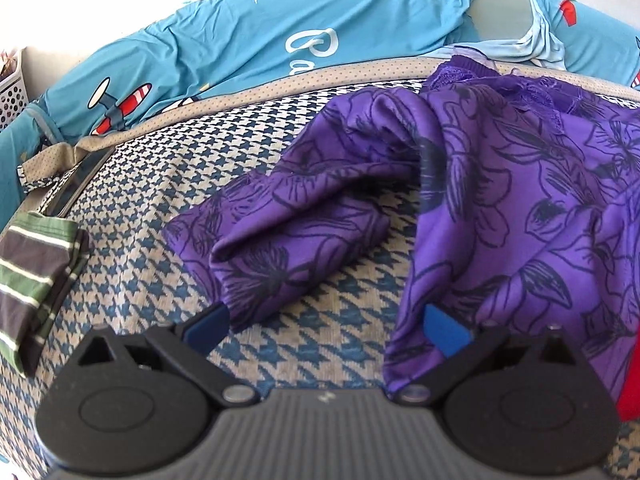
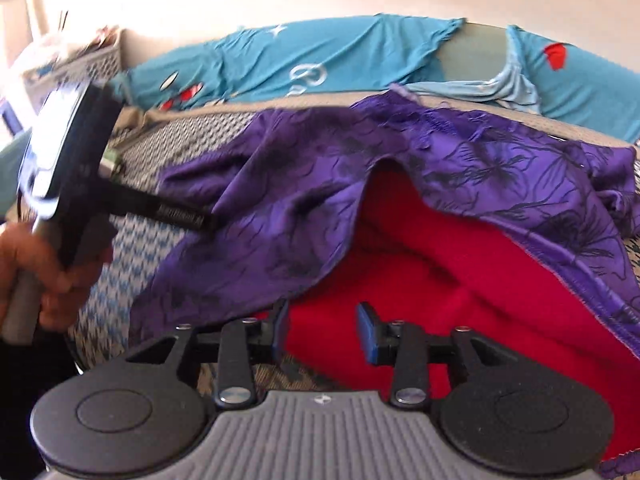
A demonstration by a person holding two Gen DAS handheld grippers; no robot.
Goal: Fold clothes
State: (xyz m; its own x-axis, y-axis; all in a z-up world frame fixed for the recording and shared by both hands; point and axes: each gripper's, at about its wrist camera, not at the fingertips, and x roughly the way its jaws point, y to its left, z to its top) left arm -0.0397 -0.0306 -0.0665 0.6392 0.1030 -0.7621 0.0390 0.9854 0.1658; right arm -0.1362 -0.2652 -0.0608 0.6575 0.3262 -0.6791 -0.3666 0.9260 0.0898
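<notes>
A purple garment with dark flower outlines lies crumpled on the houndstooth surface. My left gripper stands wide open just in front of it, each blue pad close to a fold of the cloth, with nothing held. In the right wrist view the same purple garment lies draped over a red fleece garment. My right gripper hovers open over the near edge of the red fleece. A hand holds the left gripper, blurred, its tips at the purple cloth's left side.
A folded green and grey striped garment lies at the left edge of the surface. A teal sheet with aeroplane prints lies bunched along the back. A white perforated basket stands at the far left by the wall.
</notes>
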